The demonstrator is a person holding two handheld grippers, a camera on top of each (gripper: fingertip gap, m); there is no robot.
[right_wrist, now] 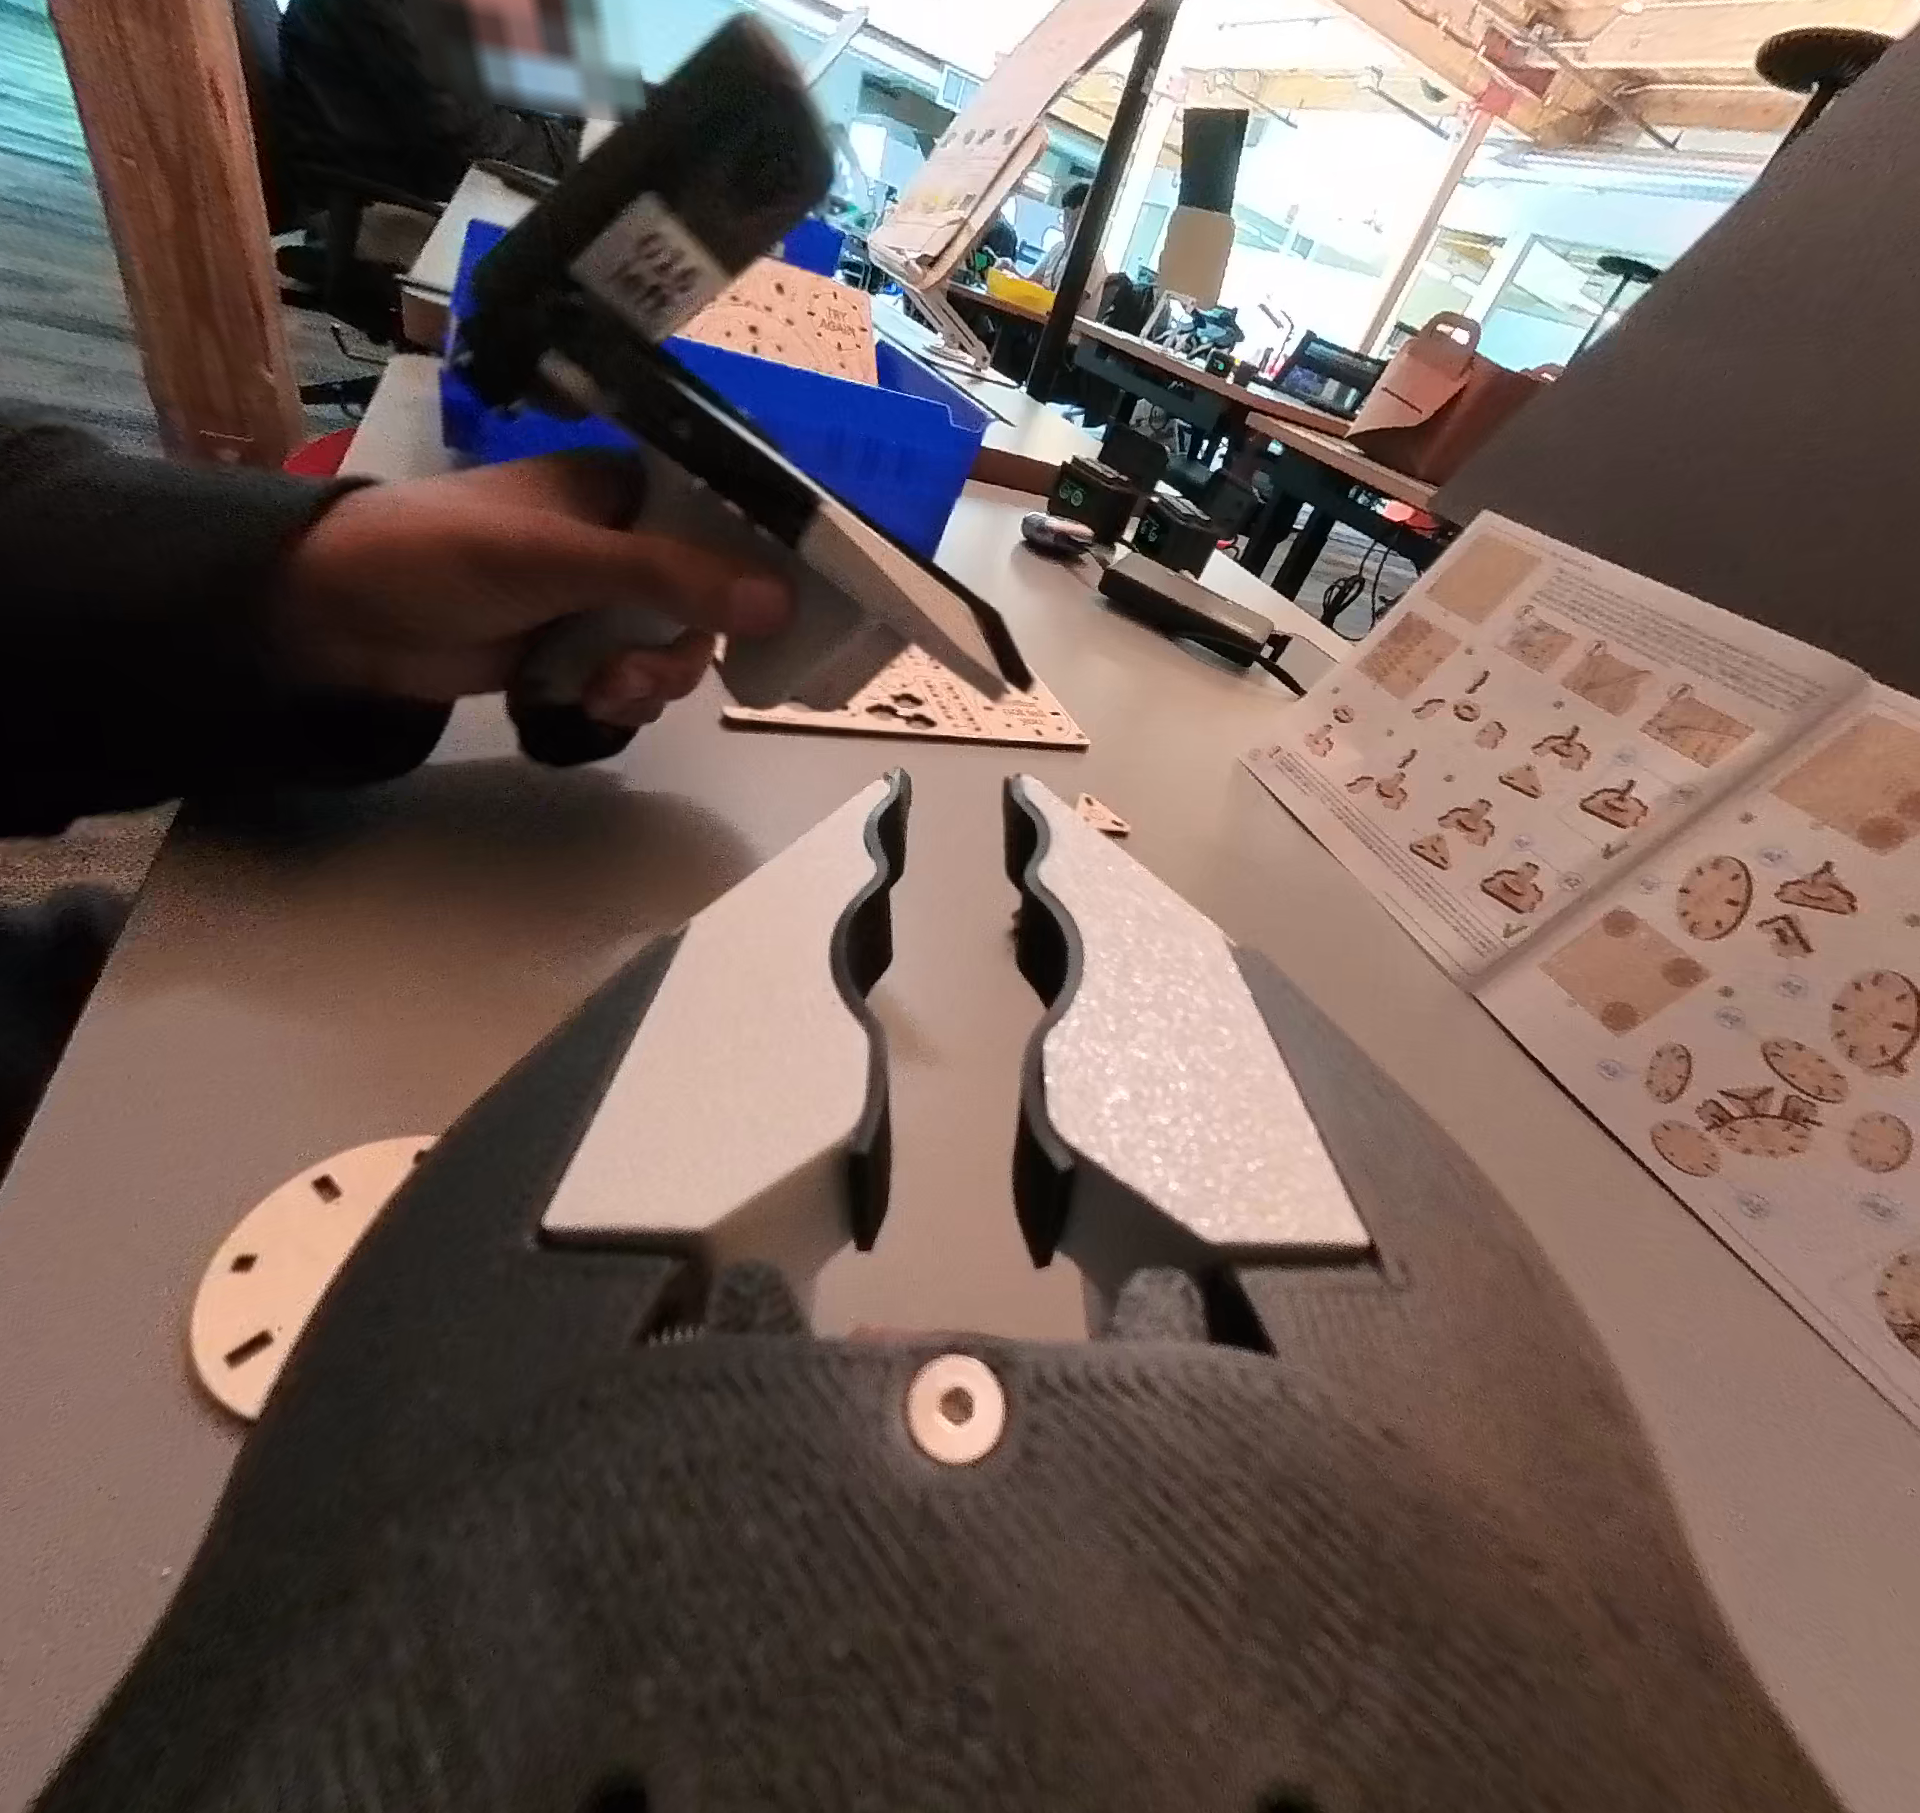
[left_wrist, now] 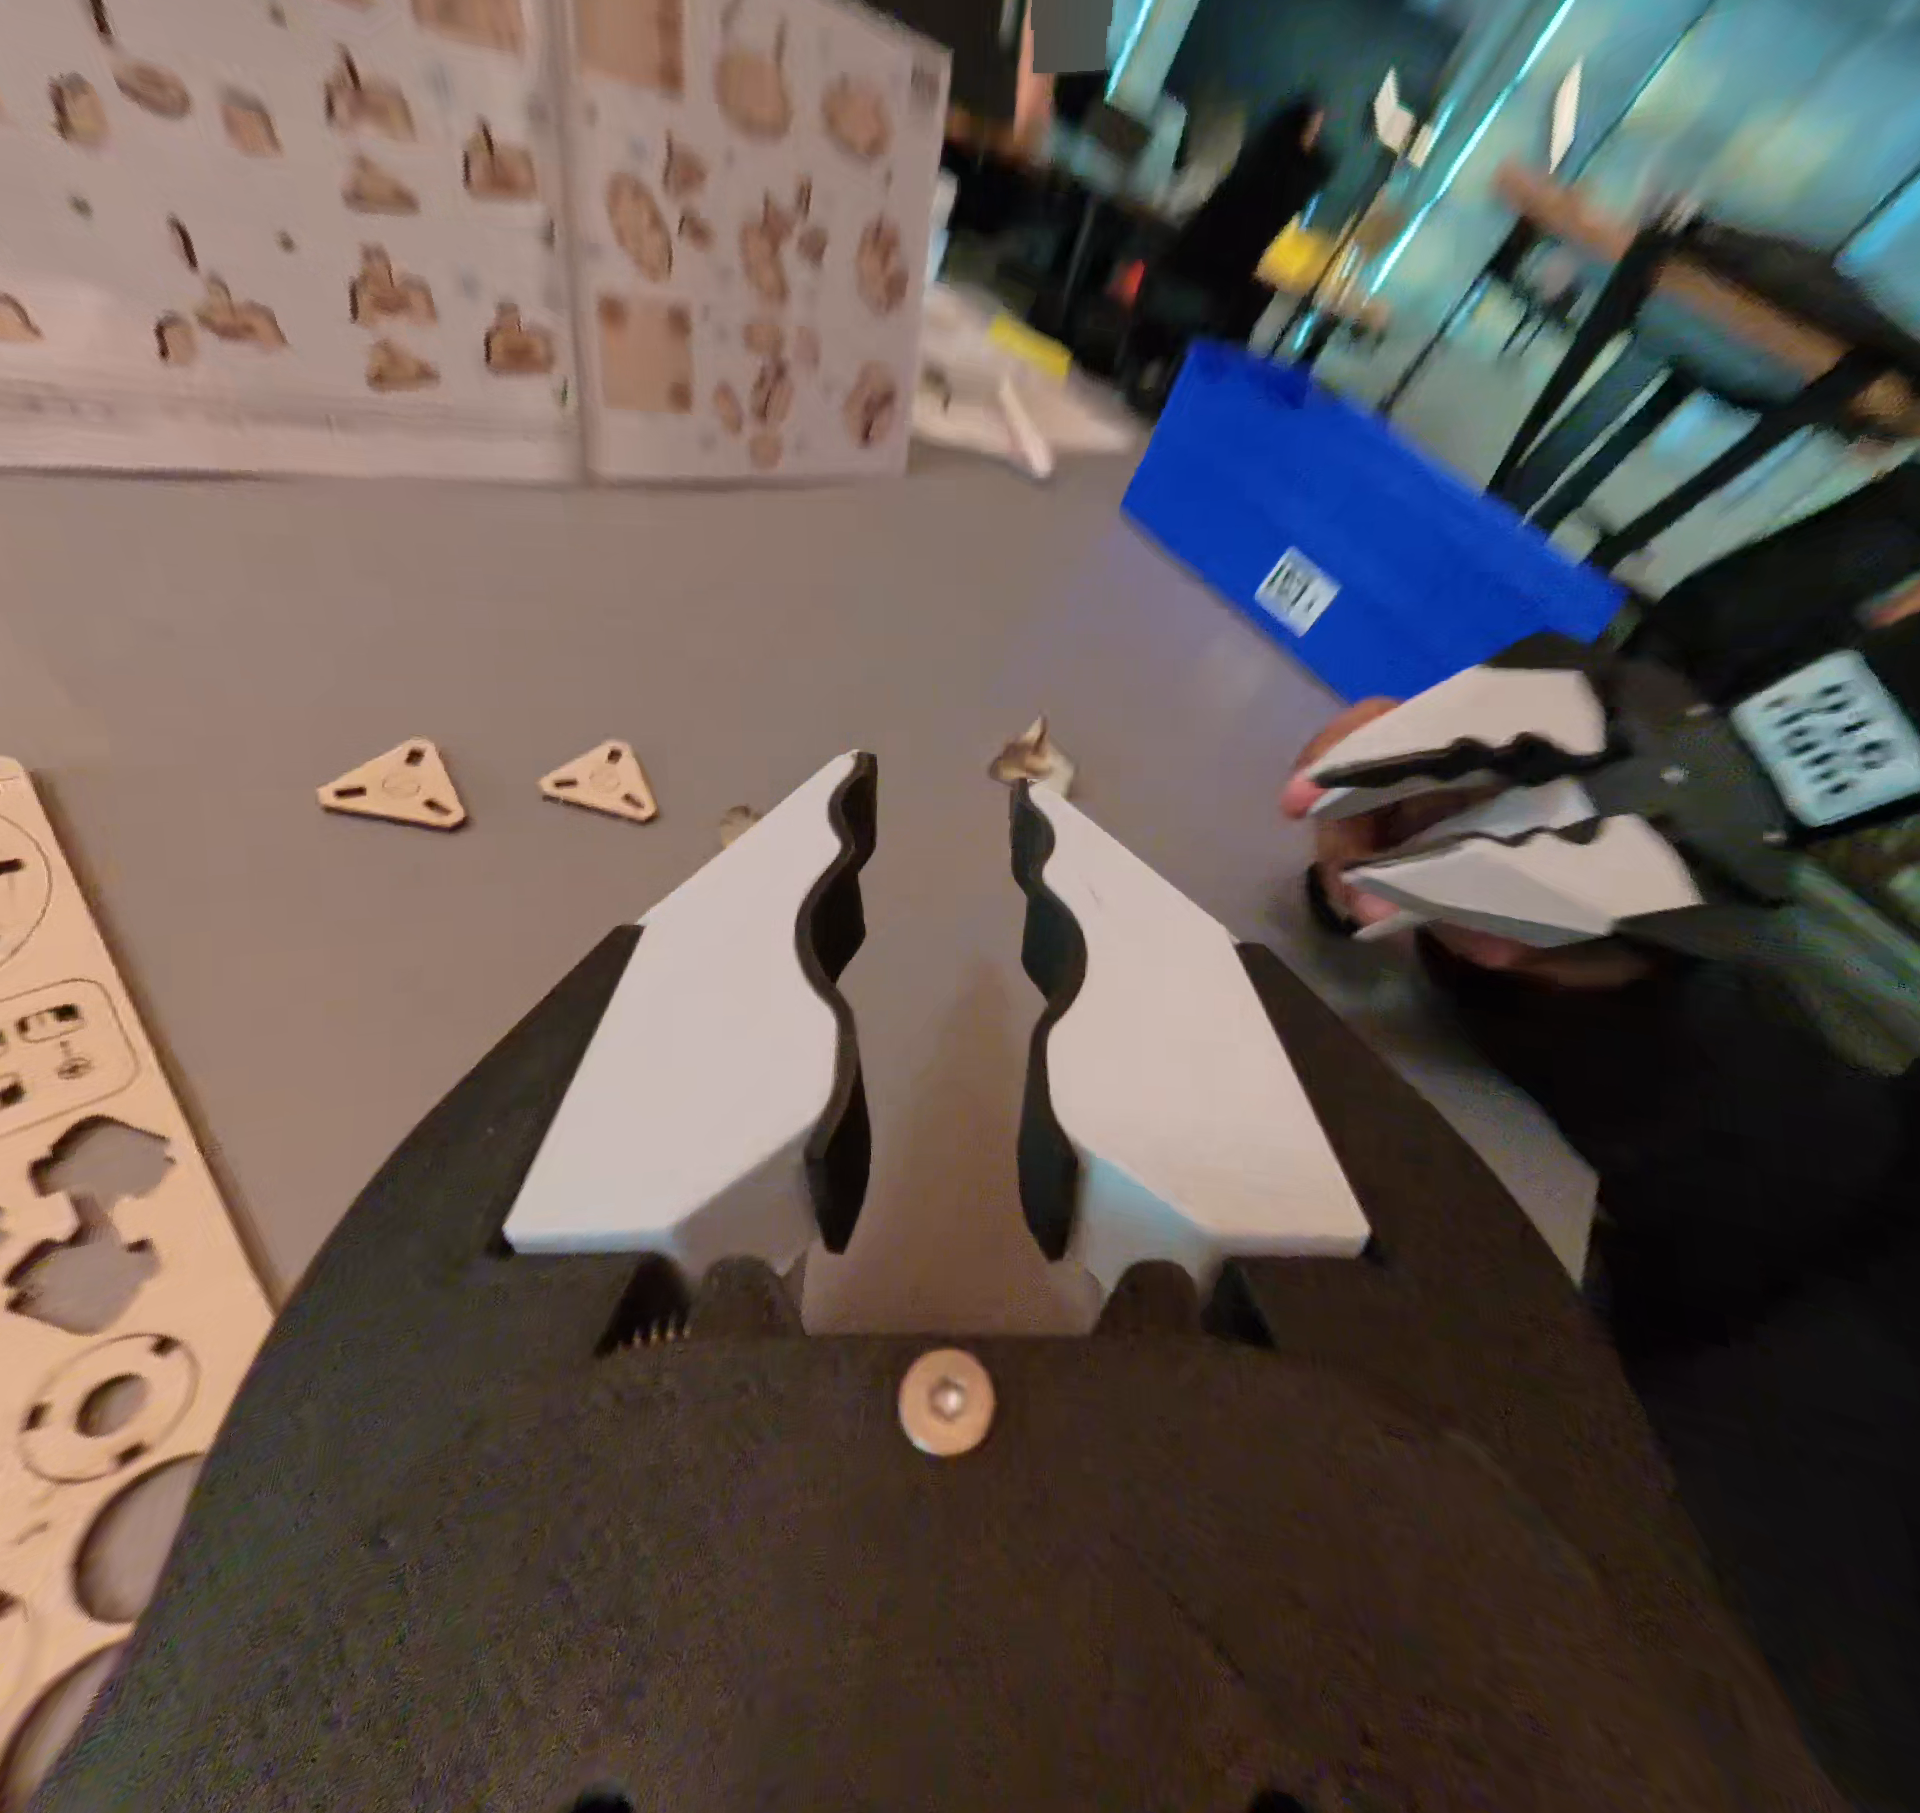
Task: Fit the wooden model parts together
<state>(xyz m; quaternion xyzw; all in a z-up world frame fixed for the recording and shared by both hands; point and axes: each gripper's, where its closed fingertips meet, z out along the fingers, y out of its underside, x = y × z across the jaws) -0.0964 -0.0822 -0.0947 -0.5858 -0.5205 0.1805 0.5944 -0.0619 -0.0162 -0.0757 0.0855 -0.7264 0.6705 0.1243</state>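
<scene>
- L gripper point(left_wrist: 943, 776): fingers spread, nothing btwn them, only bare grey tabletop point(left_wrist: 623, 620) shows through the gap. Hovers above the surface, tilted down.
- Nearest to L fingertips: small upright wooden assembly point(left_wrist: 1031, 757), just beyond the right fingertip, apart from it. A smaller wooden bit point(left_wrist: 736, 821) peeks out beside the left finger; too blurred to tell what.
- Two wooden triangle plates point(left_wrist: 393, 784) and point(left_wrist: 601, 779) lie flat, side by side, left of the fingers, not joined to anything.
- R gripper point(right_wrist: 956, 787): fingers apart w/ a narrower gap, nothing pinched; tabletop visible btwn pads.
- Near R gripper: one triangle plate point(right_wrist: 1103, 814) just past the right fingertip; slotted round wooden disc point(right_wrist: 301, 1275) flat on the tabletop, partly under the gripper body.
- Punch-out wooden sheet point(right_wrist: 914, 714) lies flat beyond; several shapes already popped out, leaving holes. In the R view the L gripper hangs over it, not touching as far as I can tell.
- Open instruction booklet point(right_wrist: 1621, 828) on the R side; blue bin point(right_wrist: 831, 423) at the back w/ another wooden sheet in it.
- State judged: parts separated from sheet, one small sub-assy standing; disc and triangles loose, so most joining not yet done.
</scene>
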